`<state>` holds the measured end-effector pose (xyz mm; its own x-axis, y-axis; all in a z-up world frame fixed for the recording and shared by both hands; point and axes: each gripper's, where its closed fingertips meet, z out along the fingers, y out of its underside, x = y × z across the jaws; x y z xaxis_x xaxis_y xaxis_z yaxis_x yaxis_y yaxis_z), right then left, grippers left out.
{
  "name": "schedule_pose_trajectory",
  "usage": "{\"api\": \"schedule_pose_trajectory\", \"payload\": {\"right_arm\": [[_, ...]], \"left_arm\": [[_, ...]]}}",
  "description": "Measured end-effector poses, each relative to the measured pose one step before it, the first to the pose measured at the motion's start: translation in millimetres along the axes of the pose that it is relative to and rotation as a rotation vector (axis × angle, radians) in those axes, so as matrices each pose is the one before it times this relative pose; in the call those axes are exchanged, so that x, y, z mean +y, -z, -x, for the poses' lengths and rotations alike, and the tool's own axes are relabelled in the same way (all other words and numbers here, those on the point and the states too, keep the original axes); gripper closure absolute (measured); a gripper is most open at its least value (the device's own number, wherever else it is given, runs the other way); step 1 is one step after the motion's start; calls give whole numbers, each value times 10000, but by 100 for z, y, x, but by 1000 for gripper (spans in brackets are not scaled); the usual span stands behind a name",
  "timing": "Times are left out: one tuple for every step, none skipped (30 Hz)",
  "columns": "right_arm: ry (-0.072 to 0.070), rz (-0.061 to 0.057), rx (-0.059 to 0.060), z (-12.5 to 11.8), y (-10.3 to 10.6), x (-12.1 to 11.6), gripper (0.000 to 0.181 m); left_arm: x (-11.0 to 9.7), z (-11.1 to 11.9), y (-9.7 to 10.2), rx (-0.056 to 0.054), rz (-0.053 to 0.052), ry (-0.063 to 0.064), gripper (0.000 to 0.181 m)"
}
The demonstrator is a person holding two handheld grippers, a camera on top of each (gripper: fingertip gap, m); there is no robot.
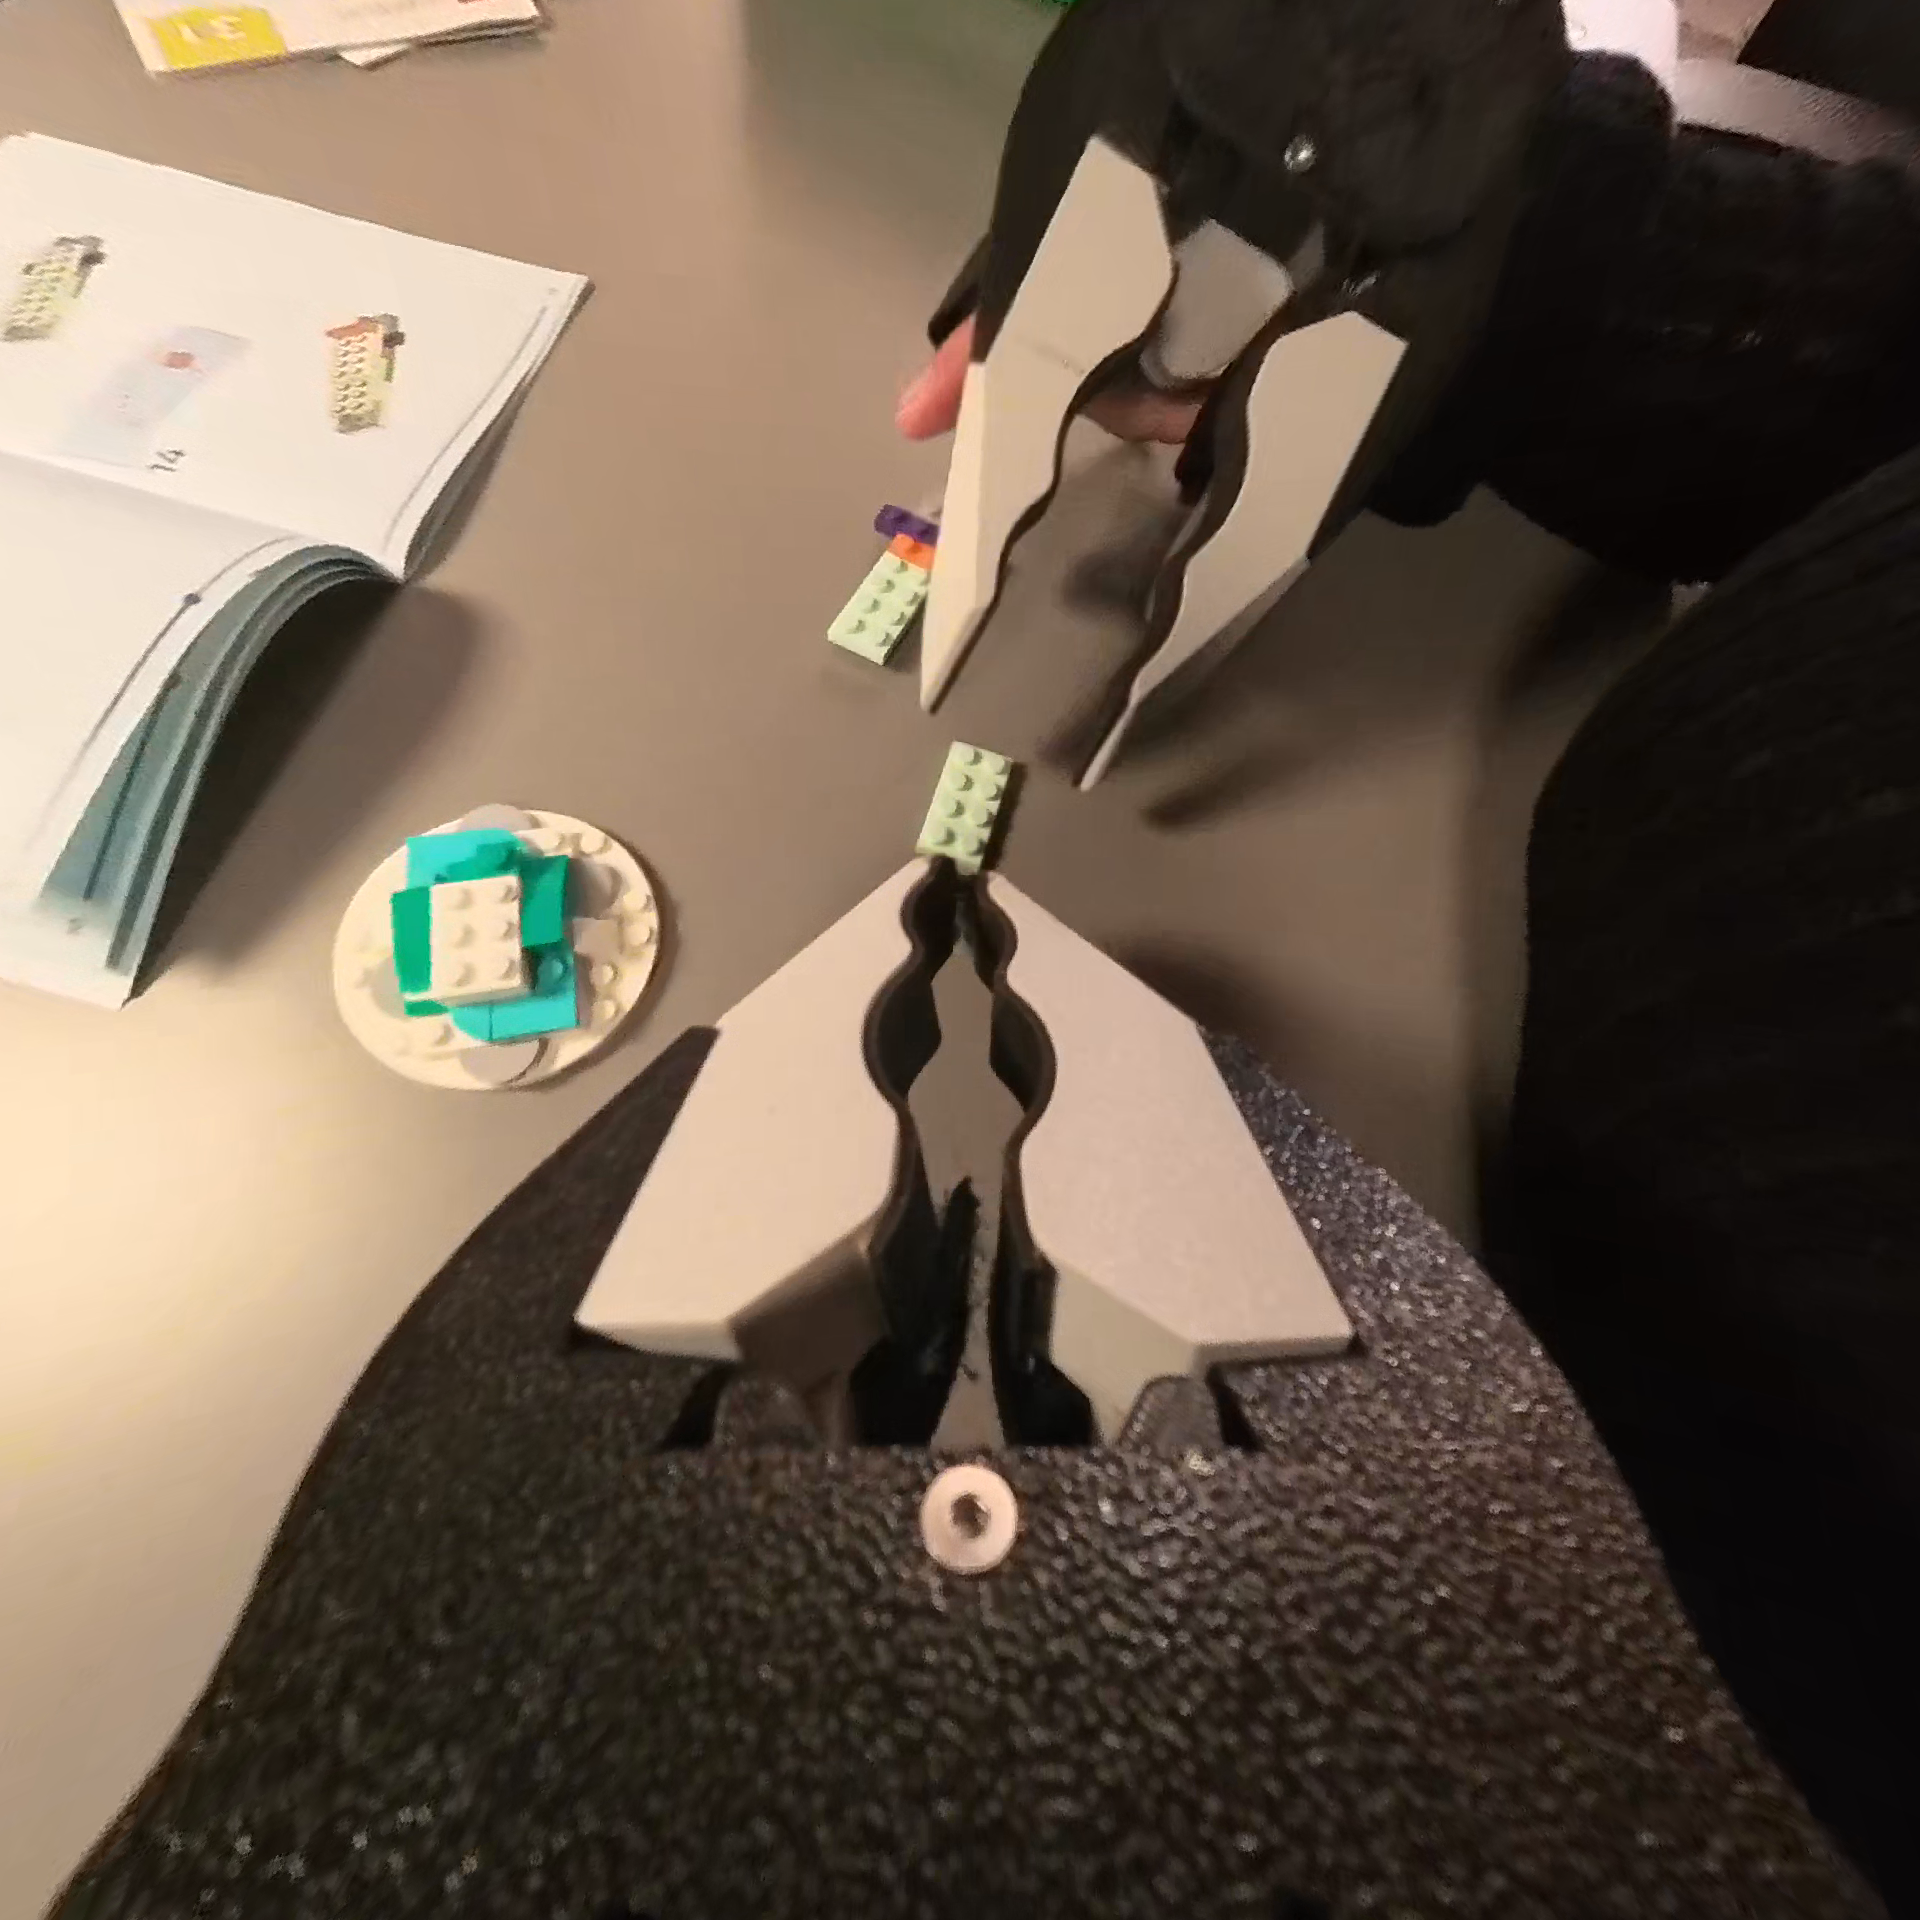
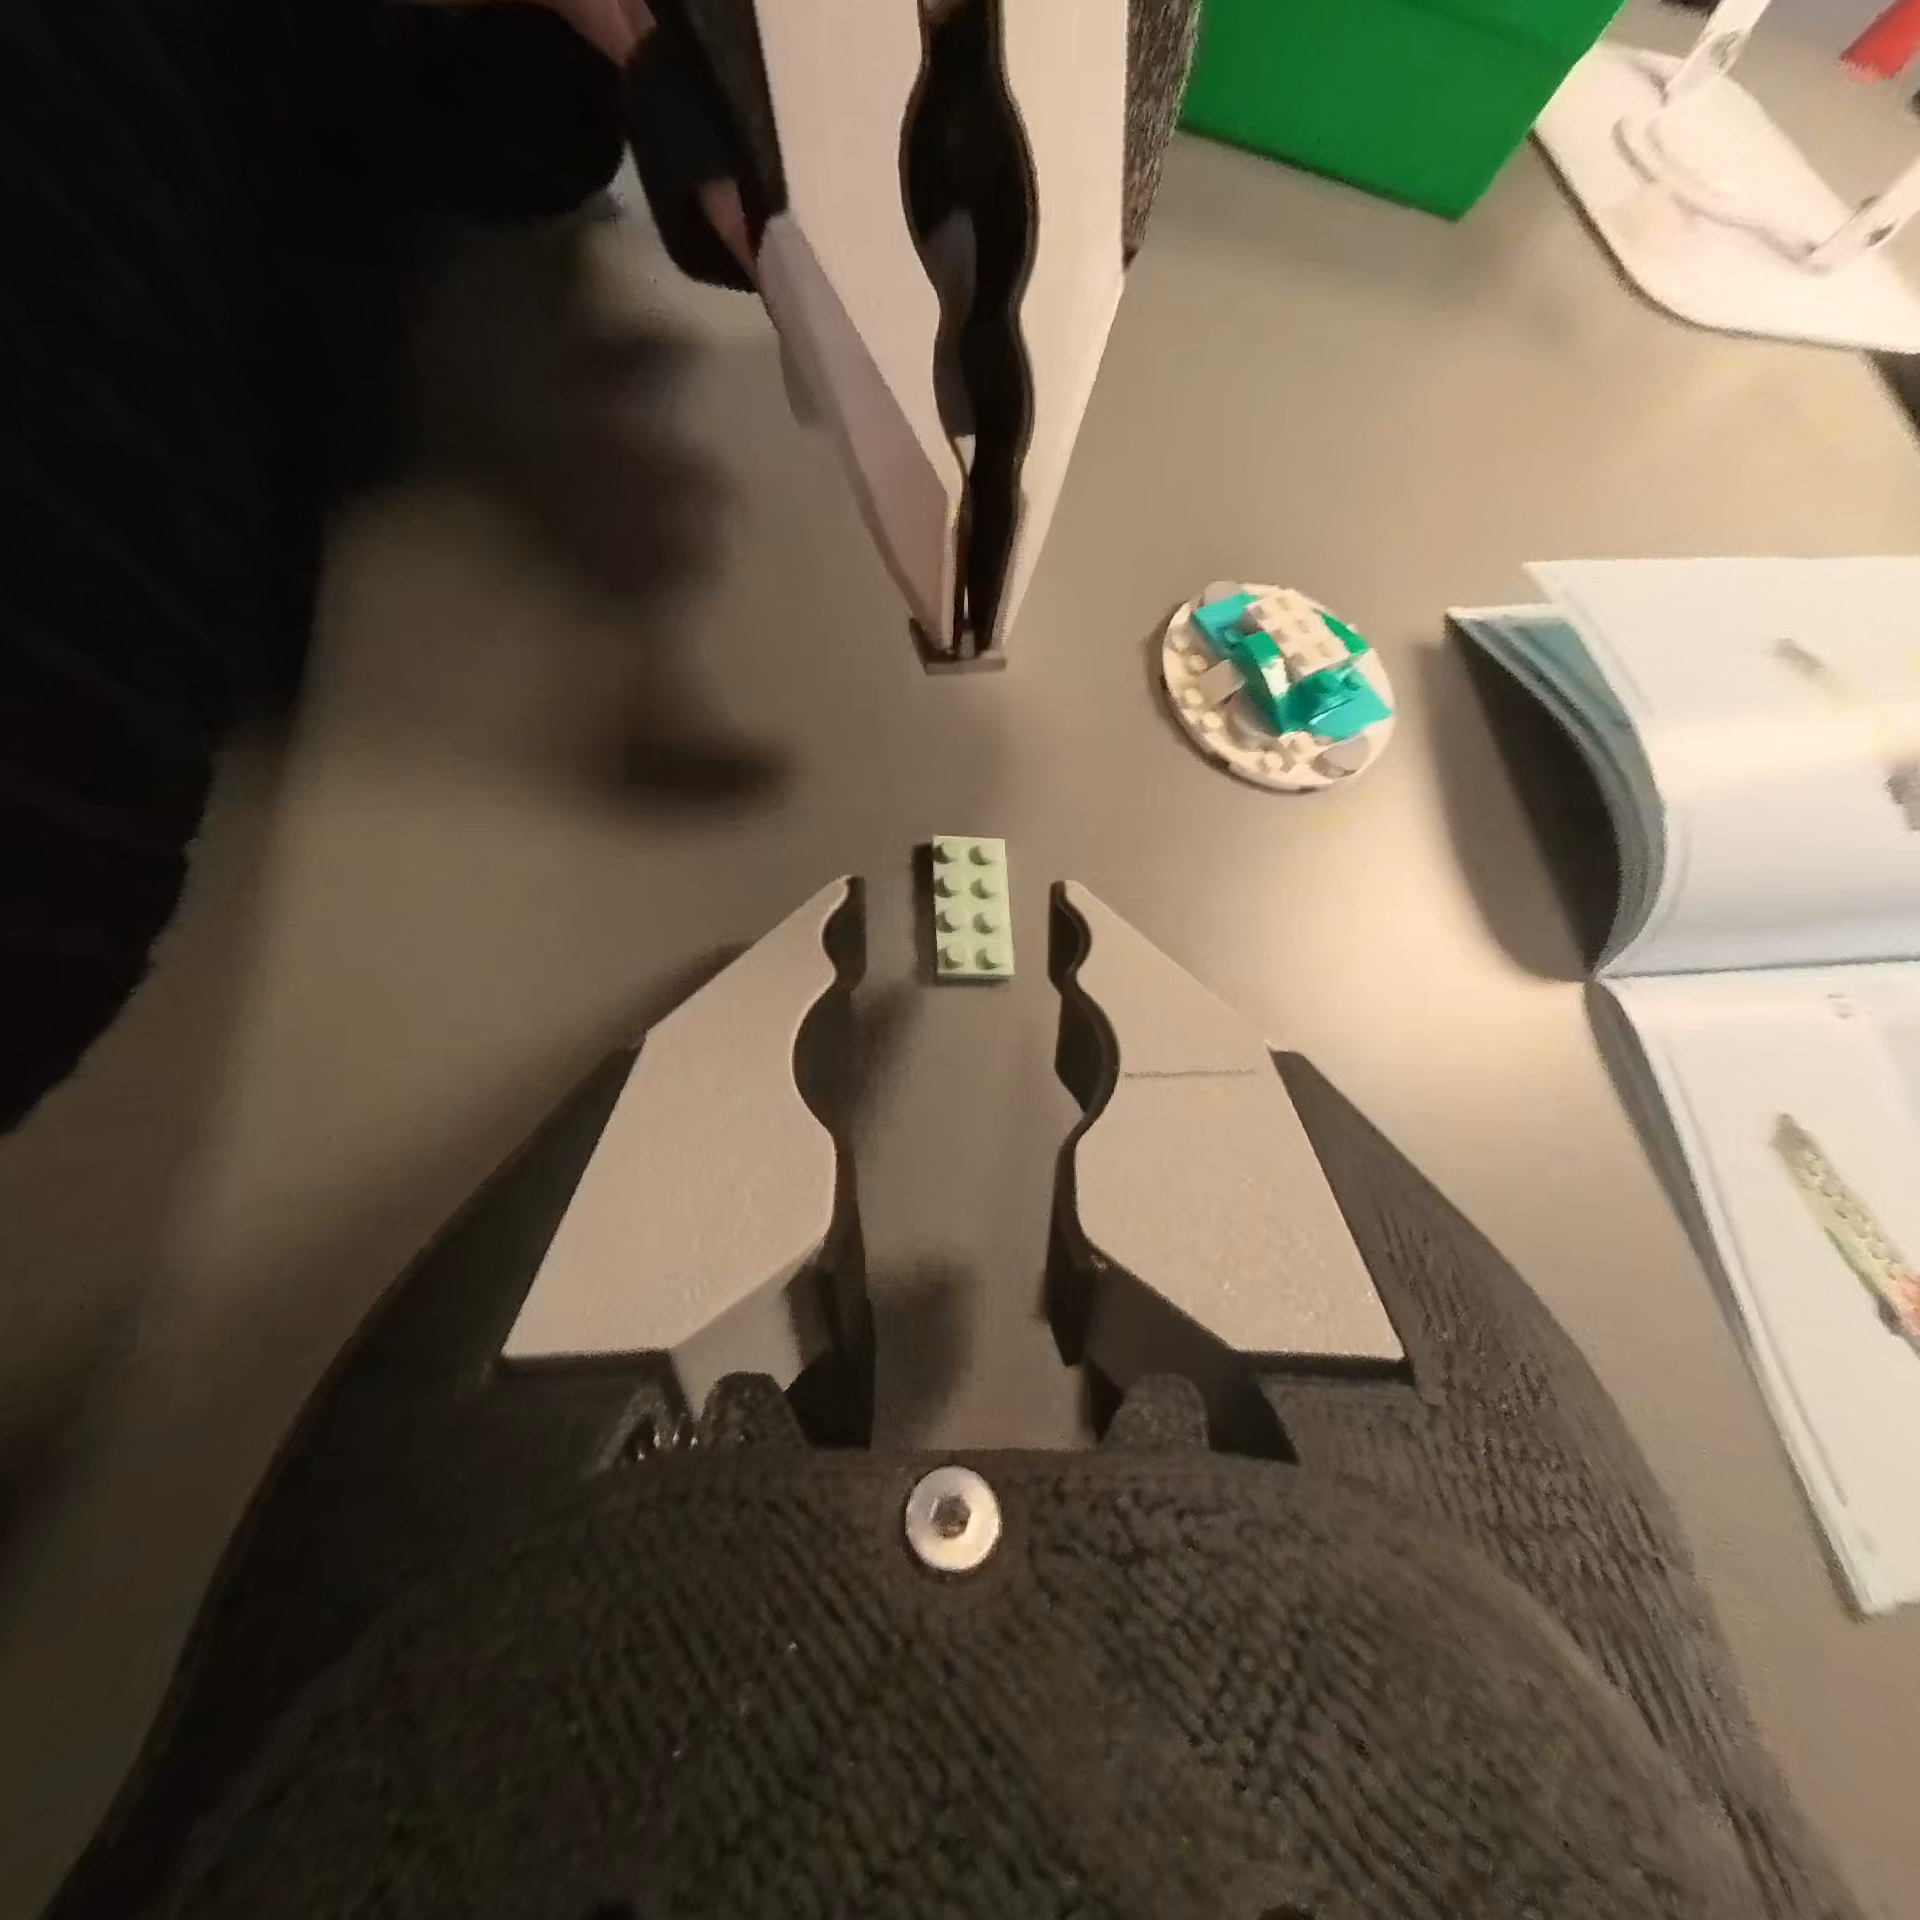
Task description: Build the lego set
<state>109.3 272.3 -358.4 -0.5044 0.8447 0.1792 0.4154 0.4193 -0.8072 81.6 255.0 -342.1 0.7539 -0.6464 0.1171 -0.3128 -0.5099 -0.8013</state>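
Note:
My left gripper [image 1: 951, 883] is shut on one end of a light green 2x4 plate [image 1: 968, 810] and holds it out in front, above the table. In the right wrist view the left gripper [image 2: 961, 639] shows from the front with that plate edge-on [image 2: 961, 662]. My right gripper [image 2: 956, 896] is open and empty. A second light green plate [image 2: 971, 909] lies flat on the table between its fingertips. In the left wrist view the right gripper [image 1: 1008, 738] hangs open just beyond the held plate. A round white base with teal and white bricks [image 1: 499, 951] sits to the left.
An open instruction booklet [image 1: 208, 468] lies left of the round base [image 2: 1273, 691]. Small orange and purple pieces [image 1: 914, 535] lie by the second plate [image 1: 878, 608]. A green box [image 2: 1382, 94] stands at the far side. A dark sleeve [image 1: 1714, 1039] fills the right. The tips of one gripper are about 5 cm away from the tips of the other.

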Motion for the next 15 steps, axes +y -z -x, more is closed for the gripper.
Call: {"api": "schedule_pose_trajectory", "payload": {"right_arm": [[-98,135,-16,-1,-200,238,148],[-58,120,-20,7,-166,213,147],[-60,116,-17,-3,-129,209,147],[-77,124,-11,-32,-90,199,148],[-82,81,-3,-71,-63,123,147],[-68,38,-14,-46,-37,37,148],[-63,28,-28,-23,-19,41,149],[-58,32,-28,-26,-22,52,151],[-40,42,-62,40,-41,53,152],[-26,50,-65,38,-51,63,153],[-12,23,-63,55,-42,16,153],[-12,4,-38,21,-8,2,153],[-27,4,-22,0,-5,6,153],[-14,3,-22,5,-2,5,153],[5,2,-27,34,1,3,154]], "left_arm": [[-1,-46,-219,19,73,-50,181],[-40,-59,-166,33,33,-26,181],[-95,-81,-100,67,-6,7,181],[-87,-61,-78,75,-8,27,181],[-44,-27,-58,56,11,21,181],[-24,31,-24,25,19,0,181],[-29,56,-2,11,9,-9,181],[6,54,11,29,18,14,181],[8,21,15,45,16,20,181],[-2,22,22,49,0,21,181],[-17,20,15,51,-10,21,181],[-8,24,-1,42,-17,18,181],[-5,37,-33,34,-13,17,181],[6,33,-40,44,-8,15,181],[-6,33,-50,44,2,12,181]]}}
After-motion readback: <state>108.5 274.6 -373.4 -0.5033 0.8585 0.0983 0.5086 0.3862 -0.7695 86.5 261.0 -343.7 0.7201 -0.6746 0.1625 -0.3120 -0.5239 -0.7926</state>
